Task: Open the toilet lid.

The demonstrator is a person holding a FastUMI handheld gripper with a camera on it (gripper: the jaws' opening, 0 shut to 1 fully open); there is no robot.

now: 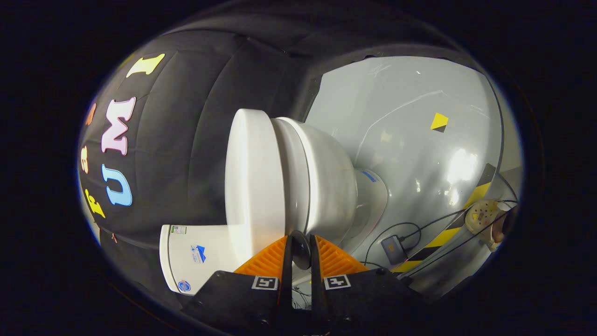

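Because the camera is rolled onto its side, the single toilet (298, 186) appears tipped over, its tank (196, 261) near the claw on the left and its pedestal reaching right toward the grey floor (419, 154). The toilet lid (252, 182) is down, lying flat against the seat and bowl, so the task looks not yet started or barely begun. The claw (301, 254) sits just short of the lid's near edge with its two fingers (266, 261) drawn close together, leaving only a narrow gap in which a small dark rounded thing shows (whether that is part of the claw or something gripped cannot be told). It holds nothing of the toilet. Such a nearly closed, edge-on pose likely suits hooking under the lid rim rather than pinching it. On the floor lie one small dark box (393, 247) with cables (433, 224), and two striped hazard tapes (447, 233).
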